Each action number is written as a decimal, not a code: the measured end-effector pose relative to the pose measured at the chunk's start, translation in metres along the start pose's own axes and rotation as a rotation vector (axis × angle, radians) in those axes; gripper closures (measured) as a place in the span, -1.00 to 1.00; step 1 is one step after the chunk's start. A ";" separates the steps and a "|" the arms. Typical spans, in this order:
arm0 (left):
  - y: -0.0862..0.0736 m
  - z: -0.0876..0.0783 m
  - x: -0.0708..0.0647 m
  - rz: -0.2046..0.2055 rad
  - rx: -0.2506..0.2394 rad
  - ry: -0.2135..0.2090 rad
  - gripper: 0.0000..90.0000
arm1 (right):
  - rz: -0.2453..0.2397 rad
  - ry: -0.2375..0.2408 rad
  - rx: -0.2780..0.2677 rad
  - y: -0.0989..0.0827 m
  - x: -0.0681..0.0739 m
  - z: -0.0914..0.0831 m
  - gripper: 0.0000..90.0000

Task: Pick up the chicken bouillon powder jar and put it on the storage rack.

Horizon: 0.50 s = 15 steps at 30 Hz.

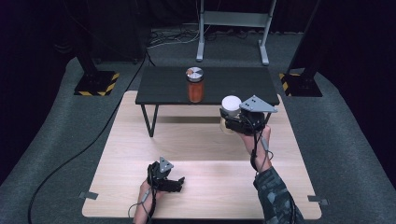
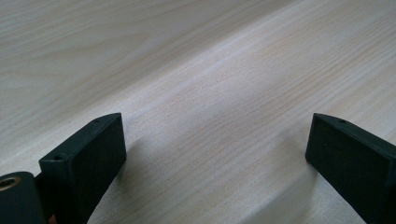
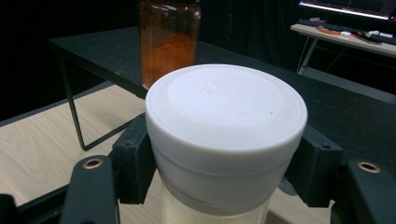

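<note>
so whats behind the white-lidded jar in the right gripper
Behind the white-lidded jar stands a jar of orange powder on the black raised shelf. The white lid covers that jar's base.

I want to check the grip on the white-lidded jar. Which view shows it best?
The right gripper view: the white-lidded jar sits close up, with the right gripper shut on it below the lid. The high view shows the jar small, near the black shelf.

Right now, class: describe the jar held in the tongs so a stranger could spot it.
Find the black shelf above the pale table. Just before its right front edge, the right tongs grip a white-lidded jar; the jar on the shelf holds orange powder under a metal lid.
</note>
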<state>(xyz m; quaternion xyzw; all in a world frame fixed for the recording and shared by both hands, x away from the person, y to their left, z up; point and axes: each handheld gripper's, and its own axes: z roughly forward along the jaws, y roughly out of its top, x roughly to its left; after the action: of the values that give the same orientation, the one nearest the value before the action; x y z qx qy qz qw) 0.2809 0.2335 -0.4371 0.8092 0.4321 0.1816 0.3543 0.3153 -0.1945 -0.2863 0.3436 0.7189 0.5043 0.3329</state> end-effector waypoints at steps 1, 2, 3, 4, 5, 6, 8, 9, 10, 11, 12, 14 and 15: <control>0.000 0.000 0.000 0.000 0.000 0.000 -0.89 | 0.002 0.000 0.000 0.001 0.000 0.000 -0.27; 0.000 0.000 0.000 0.000 0.000 0.000 -0.89 | 0.002 0.001 0.001 0.002 -0.001 0.000 -0.27; 0.000 0.000 0.000 0.001 0.000 0.000 -0.89 | 0.002 0.002 0.000 0.002 -0.001 0.000 -0.27; 0.000 0.000 0.000 0.000 0.000 0.000 -0.89 | 0.002 0.003 0.001 0.003 -0.002 0.000 -0.27; 0.000 0.000 0.000 0.000 0.000 0.000 -0.89 | 0.005 0.005 0.000 0.004 -0.003 0.000 -0.27; 0.000 0.000 0.000 0.001 0.000 -0.001 -0.89 | 0.004 0.006 -0.001 0.005 -0.003 0.000 -0.27; 0.000 0.000 0.000 0.001 0.000 -0.001 -0.89 | 0.007 0.010 -0.002 0.007 -0.004 0.000 -0.27; 0.000 0.000 0.000 0.000 0.000 0.000 -0.89 | 0.005 0.011 -0.002 0.008 -0.004 0.000 -0.27; 0.000 0.000 0.000 0.000 0.000 0.000 -0.89 | 0.005 0.011 -0.002 0.009 -0.004 0.000 -0.27; 0.000 0.000 0.000 0.000 0.000 0.000 -0.89 | 0.004 0.012 -0.003 0.010 -0.004 0.000 -0.27; 0.000 0.000 0.000 0.000 -0.001 0.000 -0.89 | 0.006 0.014 -0.004 0.011 -0.005 0.000 -0.27; 0.000 0.000 0.000 0.000 0.000 0.000 -0.89 | 0.008 0.019 -0.006 0.012 -0.007 0.001 -0.27; 0.000 0.000 0.000 0.000 -0.001 -0.001 -0.89 | 0.010 0.020 -0.006 0.013 -0.007 0.001 -0.27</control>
<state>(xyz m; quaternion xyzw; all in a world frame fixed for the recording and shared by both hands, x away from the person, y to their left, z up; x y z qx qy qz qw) 0.2809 0.2336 -0.4372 0.8092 0.4318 0.1815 0.3547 0.3217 -0.1966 -0.2727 0.3410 0.7189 0.5116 0.3244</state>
